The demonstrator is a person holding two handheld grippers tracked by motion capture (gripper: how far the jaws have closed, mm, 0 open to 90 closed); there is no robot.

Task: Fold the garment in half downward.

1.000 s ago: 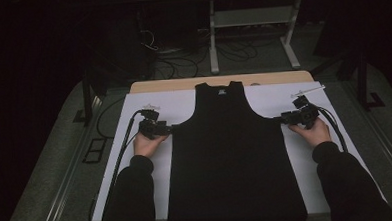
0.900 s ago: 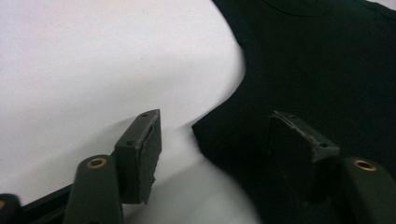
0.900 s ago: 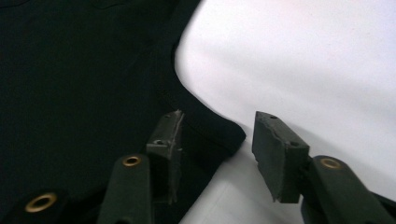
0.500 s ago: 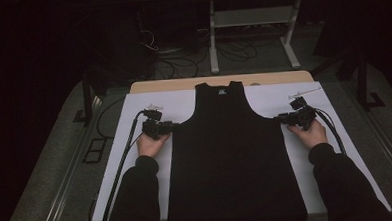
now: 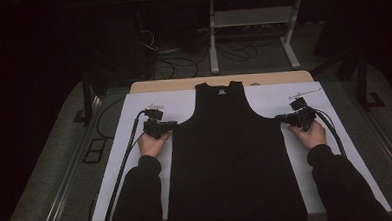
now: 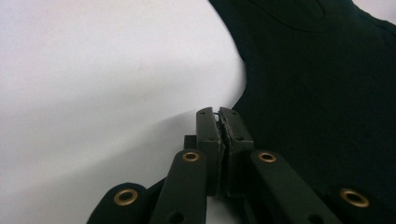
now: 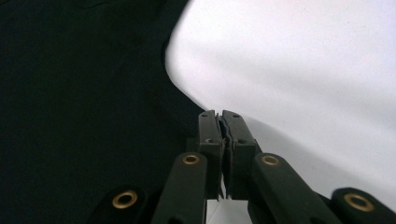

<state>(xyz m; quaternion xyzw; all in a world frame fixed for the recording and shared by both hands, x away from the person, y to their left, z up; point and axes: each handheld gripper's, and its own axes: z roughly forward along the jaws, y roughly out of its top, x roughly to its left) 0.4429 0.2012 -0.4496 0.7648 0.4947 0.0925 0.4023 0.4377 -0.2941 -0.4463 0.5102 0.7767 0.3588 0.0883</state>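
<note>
A black tank top (image 5: pixel 233 159) lies flat, neck away from me, on a white sheet (image 5: pixel 136 158). My left gripper (image 5: pixel 170 124) rests at the garment's left armhole edge, held by a hand in a dark sleeve. In the left gripper view its jaws are pressed together and the tank top (image 6: pixel 327 93) edge runs into their tips (image 6: pixel 219 112). At the right armhole edge sits my right gripper (image 5: pixel 279 118). Its jaws are likewise closed in the right gripper view, where the curved hem of the tank top (image 7: pixel 84 102) meets the tips (image 7: pixel 219 113).
The white sheet covers a wooden table (image 5: pixel 183 84) whose far edge shows. Black cables (image 5: pixel 128 158) trail from both grippers along the sheet's sides. A white metal stand (image 5: pixel 250 28) and floor cables stand beyond the table. Bare sheet lies on both sides of the garment.
Both hands have barely shifted. The right gripper has edged slightly inward towards the garment; the tank top lies as before.
</note>
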